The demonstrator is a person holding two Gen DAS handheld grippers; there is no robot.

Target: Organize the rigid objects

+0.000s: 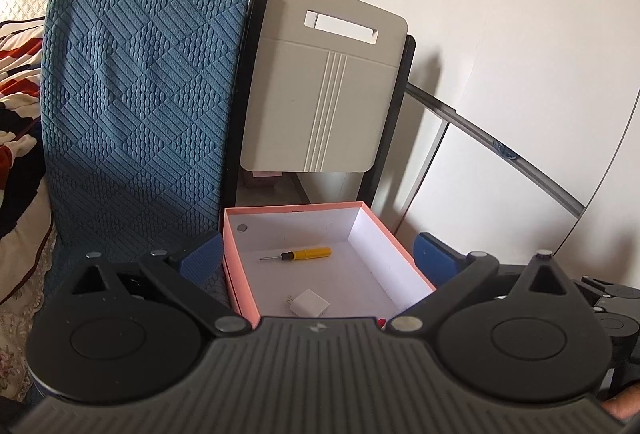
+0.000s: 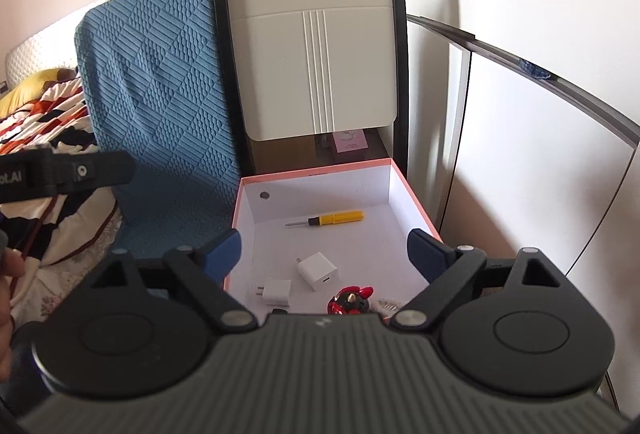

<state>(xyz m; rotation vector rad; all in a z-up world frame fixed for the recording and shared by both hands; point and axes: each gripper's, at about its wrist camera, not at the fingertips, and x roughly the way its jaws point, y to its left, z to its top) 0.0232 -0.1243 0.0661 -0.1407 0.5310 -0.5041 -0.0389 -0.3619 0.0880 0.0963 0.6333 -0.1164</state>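
Observation:
A pink box (image 1: 296, 209) with a white inside sits open in front of both grippers. In it lie a yellow-handled screwdriver (image 1: 300, 254) and a white charger plug (image 1: 310, 301). The right wrist view shows the same box (image 2: 316, 170) with the screwdriver (image 2: 332, 218), two white charger plugs (image 2: 318, 270) (image 2: 276, 292) and a red and black figurine (image 2: 352, 300) near the front. My left gripper (image 1: 316, 252) is open above the box, holding nothing. My right gripper (image 2: 324, 250) is open too, with nothing between its blue fingers (image 2: 228, 250).
A blue textured cushion (image 1: 140, 94) leans upright left of the box. Behind the box a beige panel with a handle slot (image 1: 320, 94) stands in a black frame. White cabinet panels (image 1: 500, 174) are on the right, patterned bedding (image 1: 16, 74) on the left. A hand (image 2: 8, 274) shows at the left edge.

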